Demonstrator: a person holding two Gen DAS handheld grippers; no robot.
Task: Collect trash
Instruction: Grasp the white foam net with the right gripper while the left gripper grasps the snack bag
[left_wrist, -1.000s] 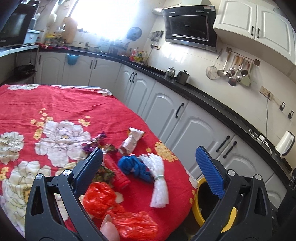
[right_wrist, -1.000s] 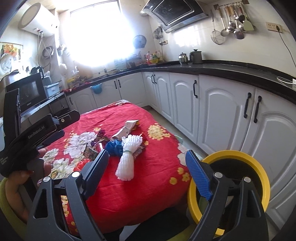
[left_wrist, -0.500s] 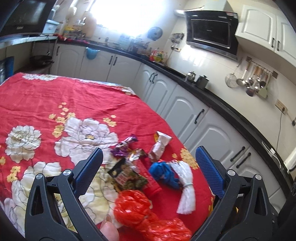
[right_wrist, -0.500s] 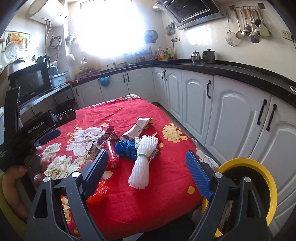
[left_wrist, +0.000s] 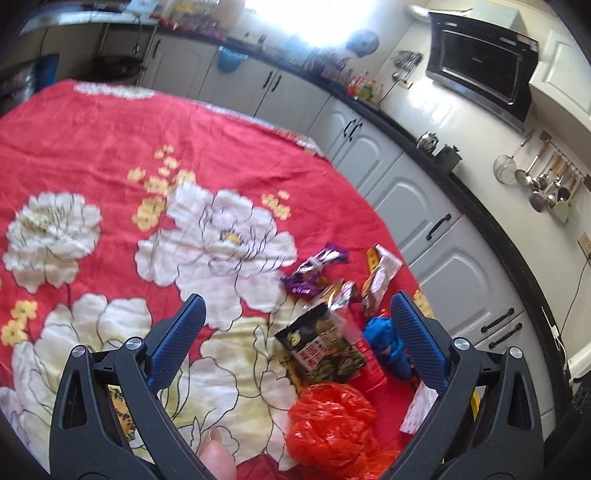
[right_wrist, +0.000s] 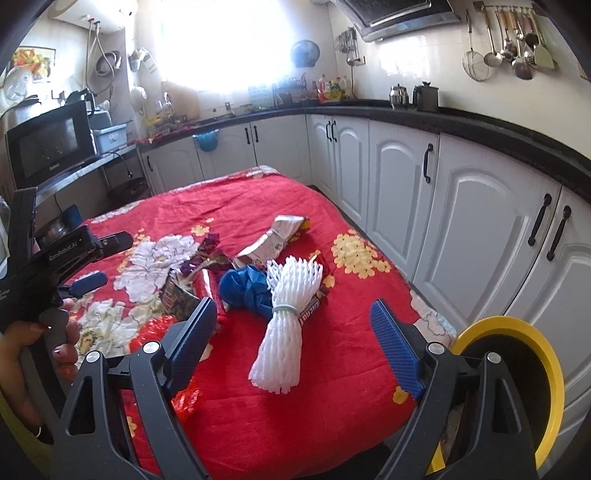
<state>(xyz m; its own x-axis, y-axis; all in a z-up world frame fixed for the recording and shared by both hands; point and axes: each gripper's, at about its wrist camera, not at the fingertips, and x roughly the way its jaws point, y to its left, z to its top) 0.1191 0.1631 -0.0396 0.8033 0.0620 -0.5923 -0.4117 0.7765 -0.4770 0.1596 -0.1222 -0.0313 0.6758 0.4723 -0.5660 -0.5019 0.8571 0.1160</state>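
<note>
Trash lies in a pile on the red flowered tablecloth (left_wrist: 110, 122) near its right edge. It includes a dark snack packet (left_wrist: 325, 347), an orange plastic bag (left_wrist: 332, 424), a blue bag (left_wrist: 388, 343), a purple wrapper (left_wrist: 314, 269) and a crumpled carton (left_wrist: 380, 277). My left gripper (left_wrist: 295, 299) hangs open just above the snack packet, holding nothing. In the right wrist view a white foam net (right_wrist: 284, 332) lies beside the blue bag (right_wrist: 247, 288). My right gripper (right_wrist: 291, 308) is open and empty just short of the net. The left gripper (right_wrist: 107, 258) shows at the left, held by a hand (right_wrist: 22, 350).
A yellow-rimmed bin (right_wrist: 546, 369) stands on the floor past the table's right corner. White cabinets (right_wrist: 461, 221) under a black counter (right_wrist: 498, 129) run close along the right side. A microwave (right_wrist: 51, 144) sits at the back left. The flowered cloth's left part (left_wrist: 74, 221) is bare.
Both grippers have come down and closer to the trash pile, staying open. The left one swung further over the table, so the bin left its view and the pile now sits to its right.
</note>
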